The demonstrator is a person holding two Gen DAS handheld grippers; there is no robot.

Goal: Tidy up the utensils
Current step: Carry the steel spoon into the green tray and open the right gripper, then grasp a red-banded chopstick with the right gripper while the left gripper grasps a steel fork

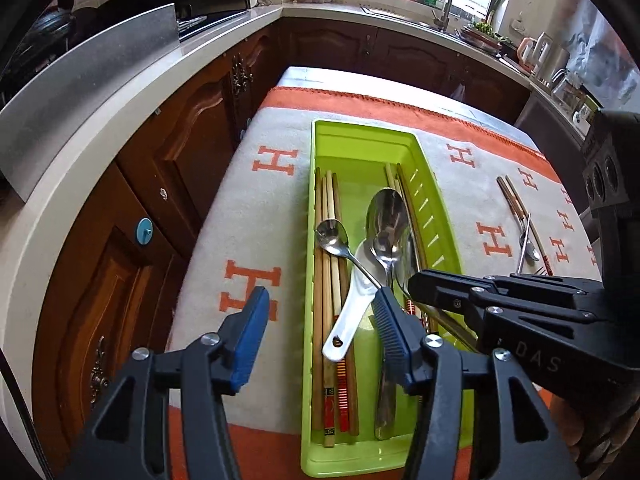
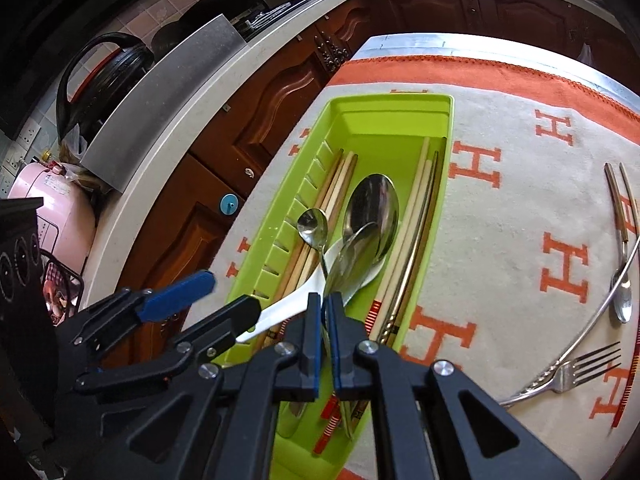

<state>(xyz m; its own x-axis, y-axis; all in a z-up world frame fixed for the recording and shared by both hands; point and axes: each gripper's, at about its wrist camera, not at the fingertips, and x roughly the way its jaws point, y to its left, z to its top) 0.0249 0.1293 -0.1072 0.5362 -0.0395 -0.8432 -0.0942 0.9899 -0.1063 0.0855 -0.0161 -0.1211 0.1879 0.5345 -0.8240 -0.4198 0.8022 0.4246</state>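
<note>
A lime-green tray lies lengthwise on the cloth. It holds wooden chopsticks, a white ceramic spoon, a small steel spoon and a large steel spoon. My left gripper stands open above the tray's near end, straddling the white spoon's handle without touching it. My right gripper is over the tray's right side. Its pads sit close on the handle of another steel spoon, whose bowl rests on the large spoon.
On the orange-and-white cloth right of the tray lie a fork, a small spoon, metal chopsticks and a long curved handle. Brown cabinets and a white counter run along the left. A sink tap stands at the back.
</note>
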